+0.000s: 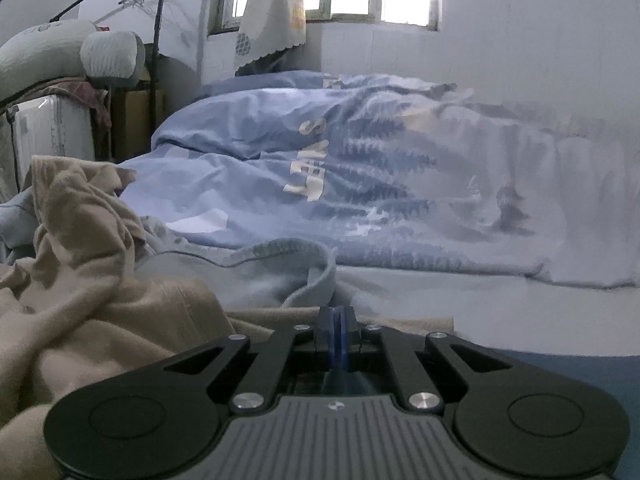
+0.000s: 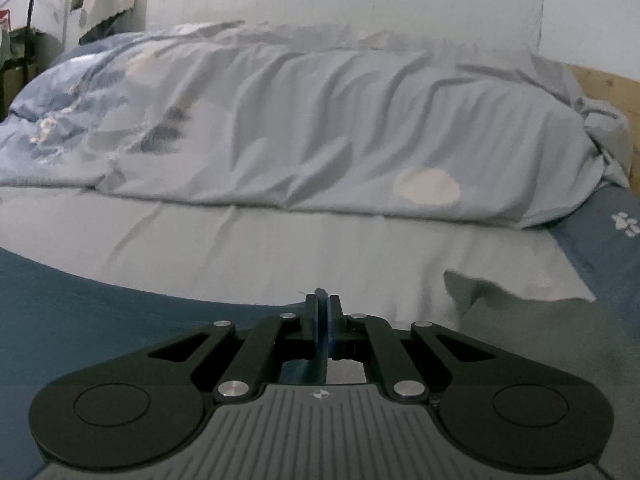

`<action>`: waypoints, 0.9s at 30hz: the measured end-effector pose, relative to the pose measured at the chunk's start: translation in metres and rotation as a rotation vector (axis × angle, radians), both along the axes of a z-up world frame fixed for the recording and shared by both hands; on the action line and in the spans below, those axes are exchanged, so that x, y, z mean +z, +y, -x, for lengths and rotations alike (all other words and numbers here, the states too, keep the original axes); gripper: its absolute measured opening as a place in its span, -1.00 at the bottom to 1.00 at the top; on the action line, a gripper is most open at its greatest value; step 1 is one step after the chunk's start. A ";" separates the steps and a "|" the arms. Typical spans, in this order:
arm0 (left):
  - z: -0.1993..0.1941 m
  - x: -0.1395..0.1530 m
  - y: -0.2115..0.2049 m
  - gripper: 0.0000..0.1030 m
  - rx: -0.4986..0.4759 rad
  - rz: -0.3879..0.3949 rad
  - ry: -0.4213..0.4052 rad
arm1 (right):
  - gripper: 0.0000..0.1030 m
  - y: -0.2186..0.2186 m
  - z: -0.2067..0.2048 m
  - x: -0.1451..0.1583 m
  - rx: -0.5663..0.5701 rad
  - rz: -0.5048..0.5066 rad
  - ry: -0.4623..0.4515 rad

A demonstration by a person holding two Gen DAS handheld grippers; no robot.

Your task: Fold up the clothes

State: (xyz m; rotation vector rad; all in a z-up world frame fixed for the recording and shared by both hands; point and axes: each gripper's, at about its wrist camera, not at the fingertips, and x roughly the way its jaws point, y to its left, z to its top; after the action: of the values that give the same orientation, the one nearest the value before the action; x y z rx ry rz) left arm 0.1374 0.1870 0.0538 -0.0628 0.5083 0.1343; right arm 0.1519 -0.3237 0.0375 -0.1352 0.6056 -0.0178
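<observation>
A pale blue garment (image 1: pixel 440 292) lies spread over the bed, and its ribbed band (image 1: pixel 316 276) stands up in a loop just ahead of my left gripper (image 1: pixel 338 312). That gripper is shut, with the garment's near edge running into its blue pads. A crumpled beige garment (image 1: pixel 88 272) is heaped to its left and reaches under it. In the right wrist view the same pale garment (image 2: pixel 280 248) lies flat. Its curved near edge meets my right gripper (image 2: pixel 322 298), which is shut on that edge, with a loose thread at the tip.
A rumpled blue printed duvet (image 1: pixel 360 160) (image 2: pixel 320 120) fills the far half of the bed. The dark blue sheet (image 2: pixel 80 300) shows in front. A grey-green cloth (image 2: pixel 540 332) lies right of the right gripper. Wooden headboard (image 2: pixel 608 92) at far right; cushions (image 1: pixel 48 52) at far left.
</observation>
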 end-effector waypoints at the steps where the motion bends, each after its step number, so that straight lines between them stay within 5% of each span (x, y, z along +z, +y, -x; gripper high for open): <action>1: -0.001 -0.002 -0.001 -0.96 0.001 -0.004 0.006 | -0.96 0.001 -0.001 -0.003 -0.001 0.002 0.011; 8: -0.006 -0.008 -0.004 -0.78 -0.015 -0.042 0.053 | -0.91 -0.002 -0.003 -0.007 -0.090 0.072 0.028; 10: -0.005 -0.005 -0.002 -0.30 -0.022 -0.027 0.057 | -0.82 -0.003 0.006 0.001 -0.132 0.077 -0.001; 13: 0.004 0.003 -0.001 0.17 -0.040 -0.008 0.036 | -0.49 -0.005 0.024 0.017 -0.186 0.060 -0.063; 15: 0.015 0.010 -0.002 0.21 -0.023 -0.027 0.018 | -0.30 -0.005 0.043 0.031 -0.206 0.026 -0.118; 27: 0.152 0.063 0.003 0.33 -0.034 0.026 0.016 | -0.07 0.036 0.206 0.107 -0.065 -0.189 -0.271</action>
State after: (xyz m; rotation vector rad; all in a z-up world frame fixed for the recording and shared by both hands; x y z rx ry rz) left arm -0.0141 0.1900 0.1167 -0.0788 0.5273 0.0949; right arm -0.0536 -0.2876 0.1449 0.0698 0.3382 -0.0405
